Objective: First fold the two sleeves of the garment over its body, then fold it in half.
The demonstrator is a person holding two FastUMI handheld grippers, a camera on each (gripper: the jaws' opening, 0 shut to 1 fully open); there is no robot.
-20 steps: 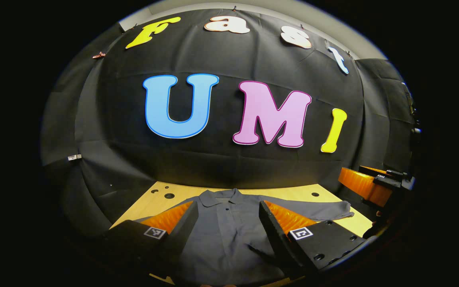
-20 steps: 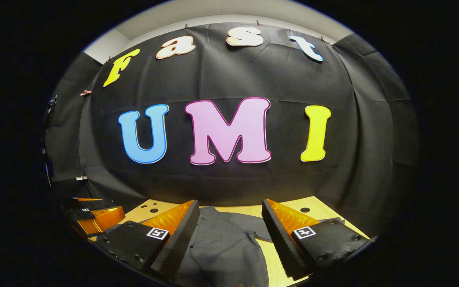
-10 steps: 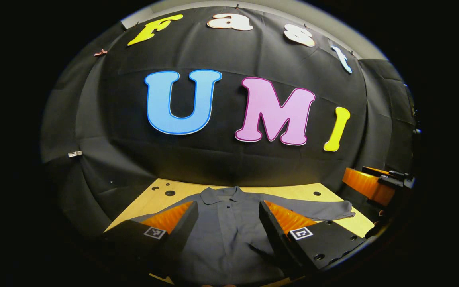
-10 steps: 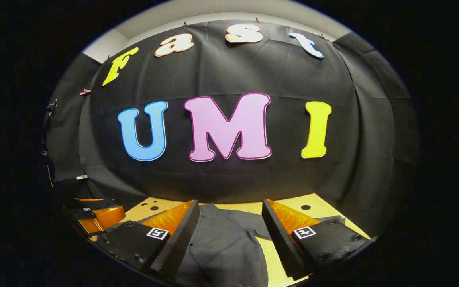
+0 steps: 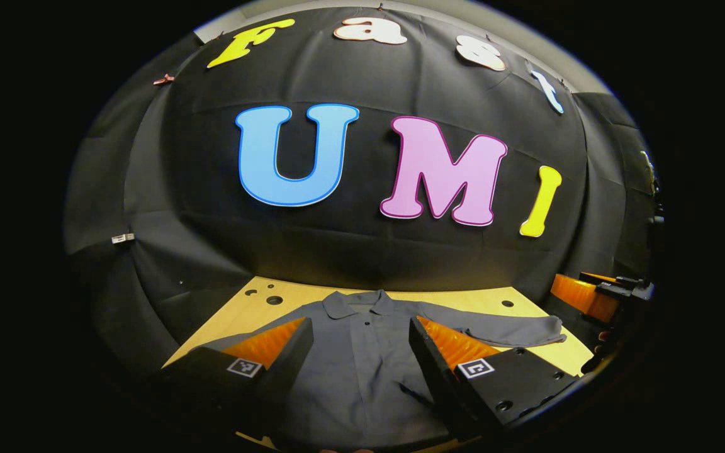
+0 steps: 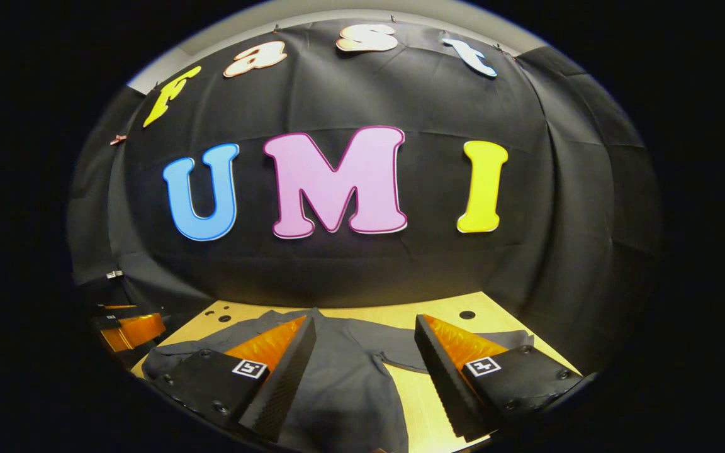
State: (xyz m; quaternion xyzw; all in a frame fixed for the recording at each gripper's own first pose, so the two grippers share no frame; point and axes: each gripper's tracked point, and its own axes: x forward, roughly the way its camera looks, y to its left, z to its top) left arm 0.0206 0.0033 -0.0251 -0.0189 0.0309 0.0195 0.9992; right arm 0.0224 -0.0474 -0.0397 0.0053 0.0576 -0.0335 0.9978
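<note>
The left gripper [image 5: 360,352] hangs above the near part of a grey collared shirt [image 5: 362,358], its two fingers spread wide with nothing between them but the cloth lying below. Ahead of it, past the fingertips, the shirt's collar [image 5: 357,303] lies flat on the wooden table [image 5: 230,321], with the buttoned front running back toward the gripper between its fingers. To its right, one long sleeve [image 5: 513,327] stretches out straight across the table, not folded over the body. Farther off on that side, at the table's edge, the right gripper [image 5: 595,292] shows side-on.

The right gripper [image 6: 365,362] is likewise open, fingers well apart and holding nothing, raised over the shirt [image 6: 343,377]. The shirt's body lies below and between its fingers, toward the left one; bare table [image 6: 425,409] shows next to the right finger. The sleeve [image 6: 400,352] runs across ahead of it, passing behind its right finger. Off to its left, low at the table's edge, the left gripper [image 6: 126,327] is in sight.
</note>
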